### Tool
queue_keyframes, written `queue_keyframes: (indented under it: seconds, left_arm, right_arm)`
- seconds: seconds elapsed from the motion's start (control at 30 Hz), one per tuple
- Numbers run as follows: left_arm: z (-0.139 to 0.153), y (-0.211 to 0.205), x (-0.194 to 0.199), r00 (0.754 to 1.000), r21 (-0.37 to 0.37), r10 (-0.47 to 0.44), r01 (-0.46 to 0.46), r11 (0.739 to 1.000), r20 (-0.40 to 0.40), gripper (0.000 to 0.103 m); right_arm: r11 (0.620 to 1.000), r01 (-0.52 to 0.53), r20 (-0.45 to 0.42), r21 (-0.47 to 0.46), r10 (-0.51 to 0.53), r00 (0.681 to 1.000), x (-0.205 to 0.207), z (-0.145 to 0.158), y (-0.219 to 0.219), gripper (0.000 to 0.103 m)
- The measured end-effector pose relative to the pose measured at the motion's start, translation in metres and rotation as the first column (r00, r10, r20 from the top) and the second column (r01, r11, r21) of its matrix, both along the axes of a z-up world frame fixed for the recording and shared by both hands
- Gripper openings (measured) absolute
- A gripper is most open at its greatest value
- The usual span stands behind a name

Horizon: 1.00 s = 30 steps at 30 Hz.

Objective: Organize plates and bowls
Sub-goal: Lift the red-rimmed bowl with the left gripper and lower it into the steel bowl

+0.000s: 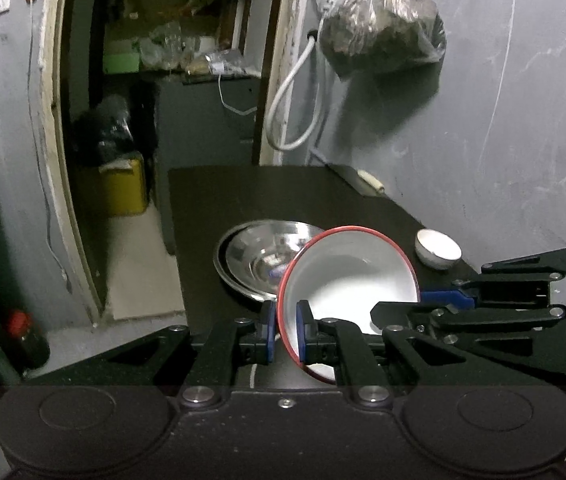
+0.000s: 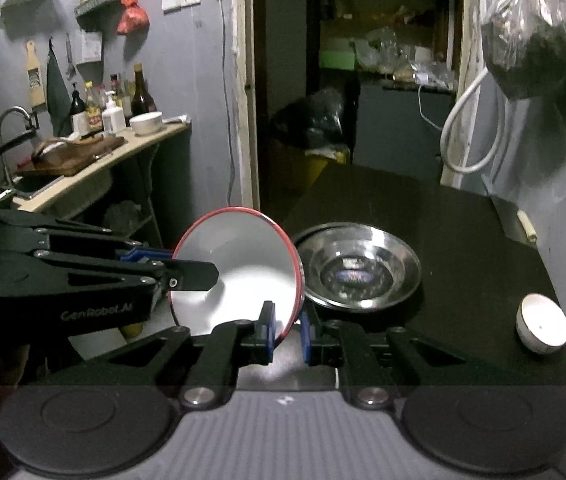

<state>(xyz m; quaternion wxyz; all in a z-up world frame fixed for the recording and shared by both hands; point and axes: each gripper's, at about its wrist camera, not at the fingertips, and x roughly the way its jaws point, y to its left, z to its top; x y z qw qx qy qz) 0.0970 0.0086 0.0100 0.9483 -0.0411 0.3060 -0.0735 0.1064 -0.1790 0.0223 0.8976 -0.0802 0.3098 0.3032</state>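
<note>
Both the left claw (image 1: 286, 330) and right claw (image 2: 287, 330) pinch opposite rims of the red-rimmed white bowl (image 1: 357, 276), tilted above the counter (image 1: 243, 196) at five o'clock of the steel bowl (image 1: 267, 256); likely rigid, glossy, slippery, chippable, so rim grips suit it.

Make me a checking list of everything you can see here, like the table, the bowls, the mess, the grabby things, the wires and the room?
Surface: dark table, pushed against a grey wall.
Job's things: red-rimmed white bowl held tilted above the table; steel bowl sitting in a second steel dish; small white bowl standing apart near the table edge.
Clutter: nothing seen on the table besides a pale stick-like object at the wall edge.
Grippers: left tool and right tool both clamped on the red-rimmed bowl's rim, on opposite sides.
Cables: white hose looped on the wall.
Surroundings: hanging plastic bag, open doorway, kitchen counter with bottles.
</note>
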Motion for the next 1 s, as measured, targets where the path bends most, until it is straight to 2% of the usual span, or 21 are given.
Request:
queue_keyframes:
  seconds: [0.13, 0.37, 0.63, 1.0]
  left_arm:
    - [-0.008, 0.0, 0.007, 0.999, -0.012, -0.01, 0.009, 1.0, -0.046, 0.011]
    - [-0.021, -0.002, 0.015, 0.99, 0.02, -0.019, 0.022, 1.0, -0.138, 0.011]
    - [-0.036, -0.003, 0.03, 0.965, 0.052, -0.014, 0.029, 0.998, -0.262, 0.011]
    - [-0.051, -0.011, 0.05, 0.935, 0.084, -0.023, 0.056, 0.995, -0.355, 0.011]
  right_arm:
    - [1.0, 0.005, -0.043, -0.014, -0.005, 0.999, 0.006, -0.007, -0.001, 0.014]
    - [0.998, -0.012, -0.122, -0.058, 0.005, 0.993, 0.016, -0.022, 0.004, 0.015]
    - [0.993, -0.052, -0.219, -0.102, 0.029, 0.975, 0.025, -0.041, 0.011, 0.015]
    - [0.989, -0.074, -0.284, -0.129, 0.035, 0.958, 0.041, -0.054, 0.013, 0.015]
